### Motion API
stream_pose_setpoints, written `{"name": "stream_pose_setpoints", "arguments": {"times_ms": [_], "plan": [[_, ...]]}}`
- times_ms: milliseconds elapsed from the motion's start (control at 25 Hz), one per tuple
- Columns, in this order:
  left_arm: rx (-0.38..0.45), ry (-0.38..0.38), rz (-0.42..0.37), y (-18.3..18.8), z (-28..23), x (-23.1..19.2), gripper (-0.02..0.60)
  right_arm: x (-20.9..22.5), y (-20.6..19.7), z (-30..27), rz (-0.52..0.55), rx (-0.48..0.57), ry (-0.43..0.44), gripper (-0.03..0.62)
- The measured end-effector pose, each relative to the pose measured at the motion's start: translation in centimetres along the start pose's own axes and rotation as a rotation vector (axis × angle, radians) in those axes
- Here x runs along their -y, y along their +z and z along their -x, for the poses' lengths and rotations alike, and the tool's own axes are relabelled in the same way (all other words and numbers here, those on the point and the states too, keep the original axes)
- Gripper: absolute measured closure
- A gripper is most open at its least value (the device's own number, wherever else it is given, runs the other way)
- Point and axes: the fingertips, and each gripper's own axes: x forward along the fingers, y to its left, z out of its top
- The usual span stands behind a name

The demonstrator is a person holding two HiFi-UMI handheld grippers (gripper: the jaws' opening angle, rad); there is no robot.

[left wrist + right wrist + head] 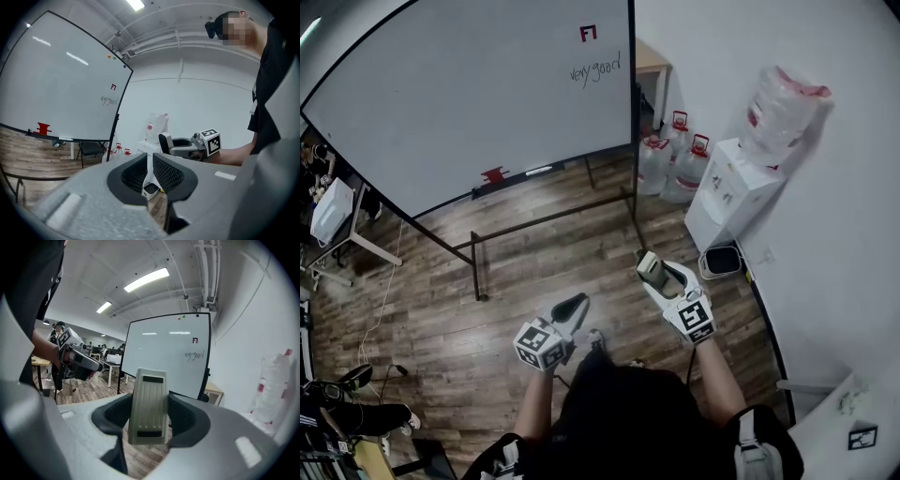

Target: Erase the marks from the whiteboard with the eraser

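Here we stand on a streaky brown wood-plank floor, with an open stretch of it between us and the whiteboard. The whiteboard is one broad, smooth white sheet with a thin black edge, carried on a black tube stand. Its right edge comes close to the plain white wall. One boxy white water dispenser stands against that wall, with one upturned bottle in crinkled clear wrap on top. Three clear jugs with red handles sit on the floor between the dispenser and the board's right edge. One small dark bin is just beside the dispenser's foot.

We hold two grippers, both low over the floor and well apart from the board. The right gripper has its dark ribbed fingers pinching the eraser. The eraser is one pale grey oblong block with fine ridges along its back, held upright. The left gripper has its fingers pressed almost together, with only a thin slit between the pads and nothing in it.

On the board's upper right we count two marks: a small red sign and, just below it, black handwriting. On the ledge at the lower edge rest one red object and one marker.
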Motion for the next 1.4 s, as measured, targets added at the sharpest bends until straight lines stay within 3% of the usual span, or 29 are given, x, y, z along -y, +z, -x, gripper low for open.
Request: {"name": "stream_pose_setpoints", "arguments": {"times_ms": [560, 920, 1160, 1400], "plan": [[0.003, -0.047, 0.006, 3.2, -2.4, -9.6, 0.535, 1.9, 1.9, -9.4, -0.024, -0.016, -0.03, 0.349], [0.05, -0.049, 0.028, 5.8, -2.9, -16.6, 0.535, 3.3, 3.7, -15.8, -0.022, -0.003, -0.05, 0.349], [0.039, -0.041, 0.051, 5.4, -3.0, -19.9, 0.535, 2.6, 3.9, -19.2, -0.015, -0.005, -0.033, 0.349], [0.012, -0.027, 0.068, 4.3, -3.9, -20.4, 0.535, 3.5, 2.8, -20.3, -0.019, -0.025, -0.012, 0.349]]}}
